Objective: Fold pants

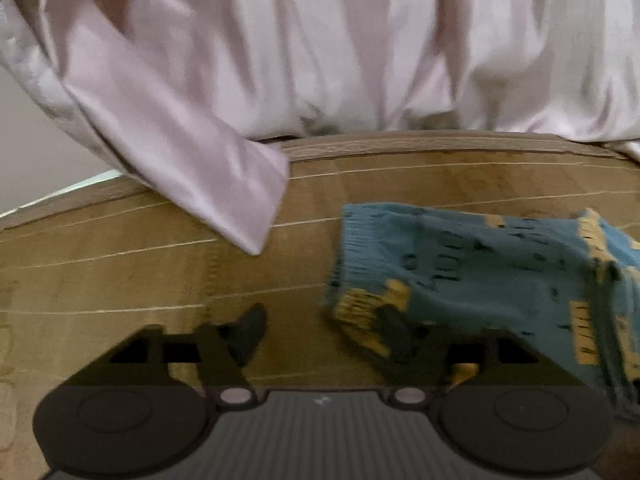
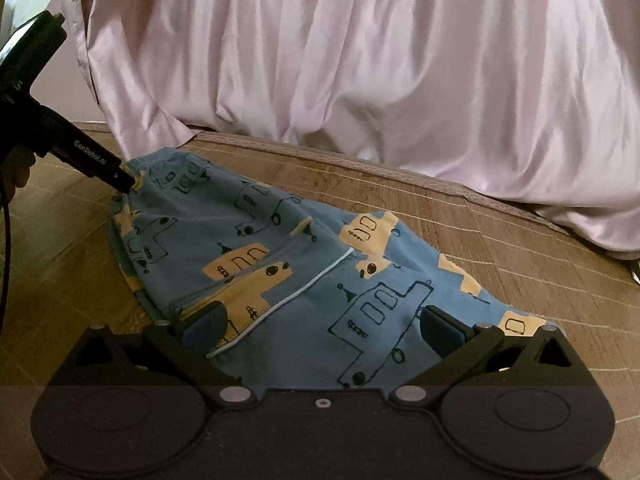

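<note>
Nearest in the right wrist view, the right gripper (image 2: 322, 324) sits low over the mat (image 2: 520, 248) with its fingers spread wide; the blue pants (image 2: 280, 248) with yellow patches lie flat between and ahead of them, held by neither finger. Past the left finger, the left gripper (image 2: 128, 182) slants down from the upper left, its tip meeting the far corner of the pants; whether it pinches there cannot be told. Only the left wrist view shows its fingers (image 1: 248, 332) parted, the pants (image 1: 480, 272) bunched against the right finger, the picture blurred. Beyond the fingers in both views, a pale pink sheet (image 2: 360, 60) hangs in folds.
</note>
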Motion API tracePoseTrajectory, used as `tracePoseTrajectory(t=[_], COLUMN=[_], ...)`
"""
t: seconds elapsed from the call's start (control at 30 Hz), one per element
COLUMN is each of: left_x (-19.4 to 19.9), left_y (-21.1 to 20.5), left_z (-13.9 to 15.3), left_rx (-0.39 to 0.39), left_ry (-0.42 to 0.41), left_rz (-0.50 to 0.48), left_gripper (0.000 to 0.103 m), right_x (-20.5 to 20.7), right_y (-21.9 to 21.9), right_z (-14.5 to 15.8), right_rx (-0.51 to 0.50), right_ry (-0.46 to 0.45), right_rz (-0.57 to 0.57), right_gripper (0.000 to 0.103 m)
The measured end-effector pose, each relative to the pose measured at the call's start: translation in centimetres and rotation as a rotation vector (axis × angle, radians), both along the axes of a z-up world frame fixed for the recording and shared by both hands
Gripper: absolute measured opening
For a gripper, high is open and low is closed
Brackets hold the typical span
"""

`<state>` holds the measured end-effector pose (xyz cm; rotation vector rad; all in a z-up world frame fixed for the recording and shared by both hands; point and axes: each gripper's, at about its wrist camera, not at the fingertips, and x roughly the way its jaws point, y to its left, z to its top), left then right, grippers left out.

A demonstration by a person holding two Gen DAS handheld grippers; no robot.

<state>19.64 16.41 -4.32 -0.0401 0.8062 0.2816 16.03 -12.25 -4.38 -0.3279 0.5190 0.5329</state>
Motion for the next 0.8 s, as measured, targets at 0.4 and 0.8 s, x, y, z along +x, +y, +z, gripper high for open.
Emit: tracePoseTrajectory(t=[0.4, 0.8], left_x=[1.3, 1.1], left_y=[0.2, -1.7], left_z=[-0.5, -0.9], left_rx=[-0.105, -0.003], left_ry=[0.021, 0.004], left_rz=[-0.093, -0.072], left_gripper=[0.033, 0.032], right_x=[0.3, 0.3], right_y=[-0.2, -0.2], right_z=[0.0, -0.1], right_rx=[0.016, 0.023], right_ry=[0.019, 0.025], right_rz=[-0.005, -0.008], right_gripper=[0.102, 0.102])
